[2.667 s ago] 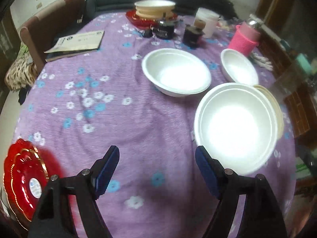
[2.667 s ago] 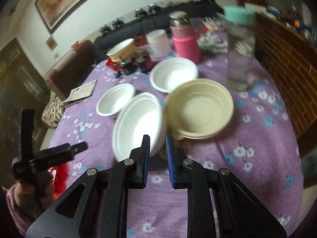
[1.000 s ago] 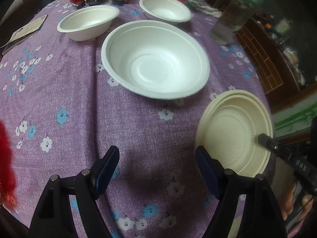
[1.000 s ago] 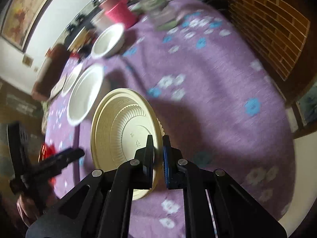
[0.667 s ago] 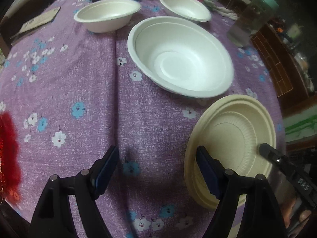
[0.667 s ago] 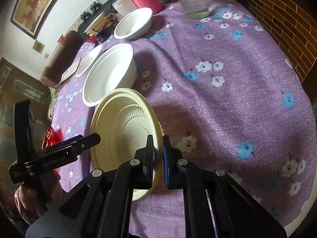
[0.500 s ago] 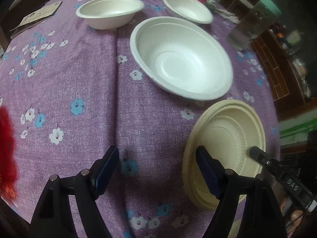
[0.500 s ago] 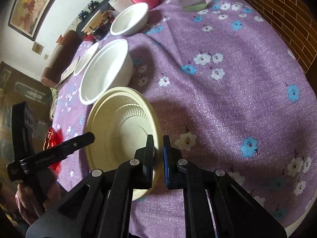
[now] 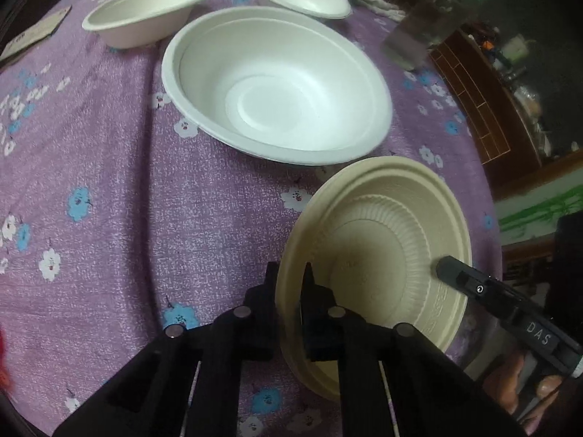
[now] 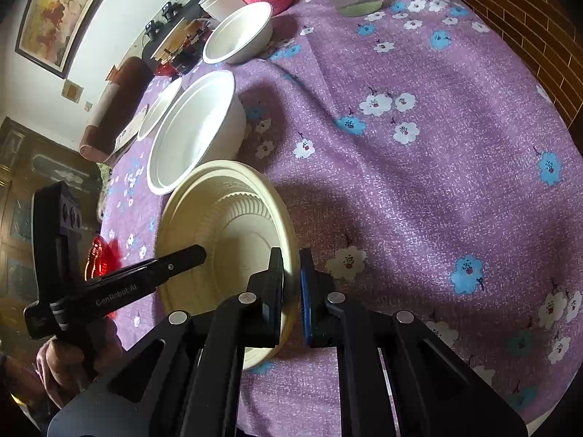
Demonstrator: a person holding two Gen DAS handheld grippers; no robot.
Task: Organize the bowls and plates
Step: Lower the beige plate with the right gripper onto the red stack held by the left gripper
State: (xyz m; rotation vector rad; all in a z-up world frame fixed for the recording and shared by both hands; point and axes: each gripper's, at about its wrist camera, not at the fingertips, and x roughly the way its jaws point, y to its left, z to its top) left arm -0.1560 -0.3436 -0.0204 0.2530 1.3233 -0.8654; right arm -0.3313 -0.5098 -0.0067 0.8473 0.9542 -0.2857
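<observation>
Reading on tongs: "DAS" on the right gripper (image 9: 452,273); "GenRobot.AI" on the left gripper (image 9: 289,280)
Cream bowl (image 9: 382,240): tilted at the table's (image 9: 109,182) near edge, rim clamped by both tongs, the left's jaws having just closed
Large white bowl (image 9: 277,83): just behind it

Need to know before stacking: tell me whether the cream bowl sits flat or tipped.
Tipped: the cream bowl stands on edge, both grippers clamped on its rim.

Black grippers (image 10: 291,284), blue pads (image 10: 303,302), silver screws
</observation>
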